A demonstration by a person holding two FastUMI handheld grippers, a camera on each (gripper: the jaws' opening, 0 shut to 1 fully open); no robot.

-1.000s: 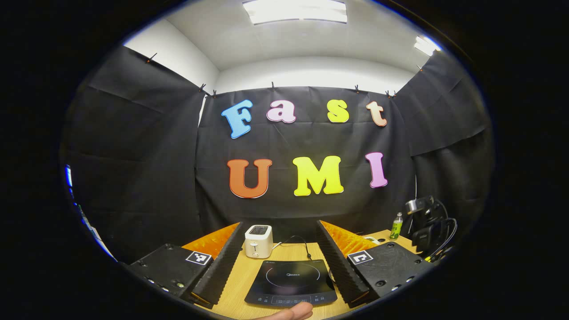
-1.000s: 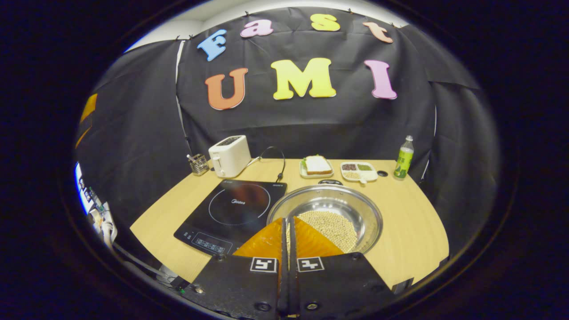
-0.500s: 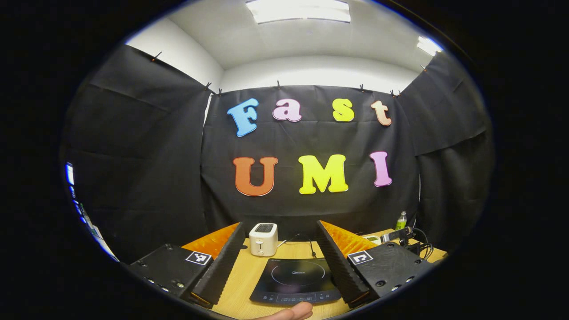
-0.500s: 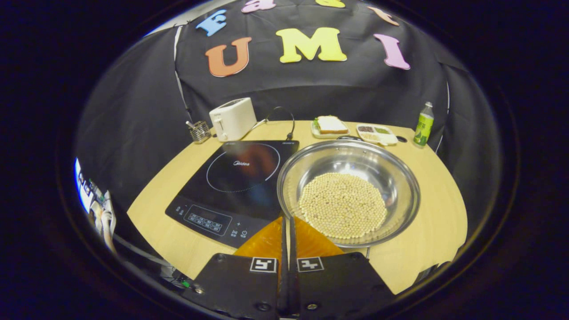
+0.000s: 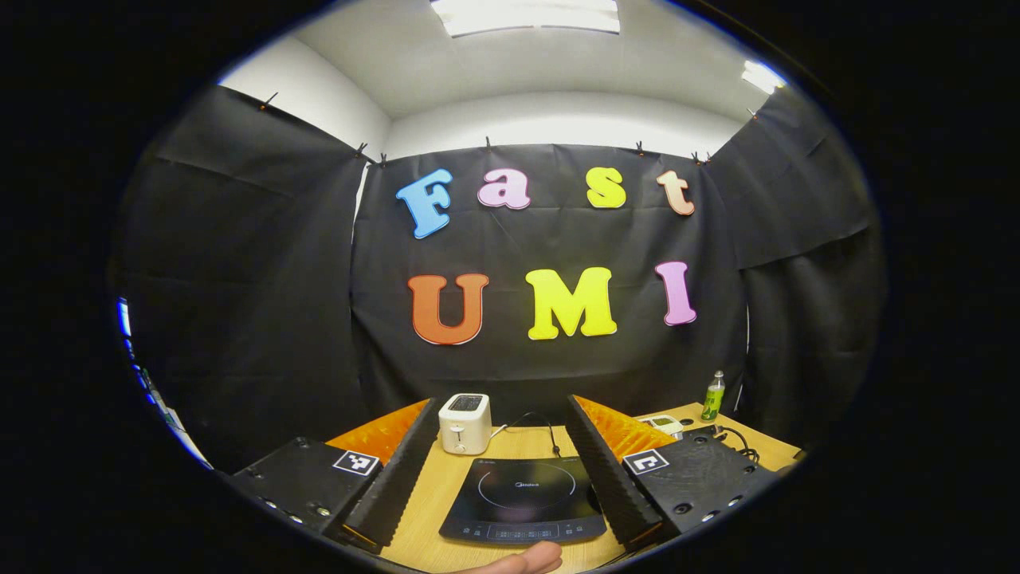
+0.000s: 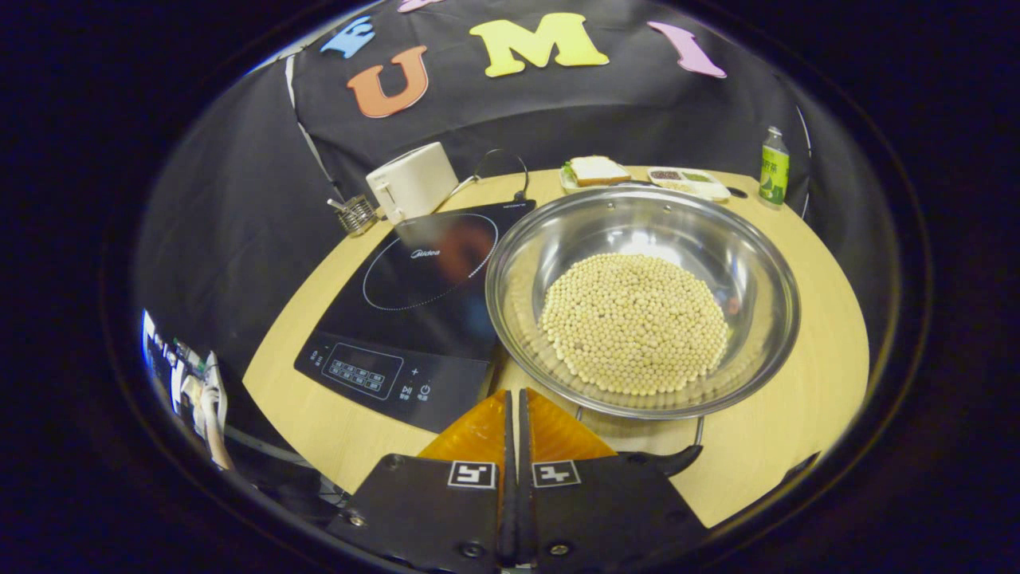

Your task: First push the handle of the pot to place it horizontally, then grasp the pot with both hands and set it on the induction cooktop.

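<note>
While our right gripper [image 6: 514, 399] hangs with its fingers pressed together on nothing, just at the pot's [image 6: 641, 299] near rim, we see the pot's dark handle [image 6: 665, 458] right beside it at the table's [image 6: 805, 383] near edge. That pot, holding pale beans [image 6: 633, 323], sits on the table's right half, its rim overlapping the induction cooktop [image 6: 414, 299]. Our left gripper [image 5: 502, 458] is spread wide above the cooktop's near edge, a fingertip [image 5: 522, 560] showing below, the toaster [image 5: 464, 422] at the far edge.
</note>
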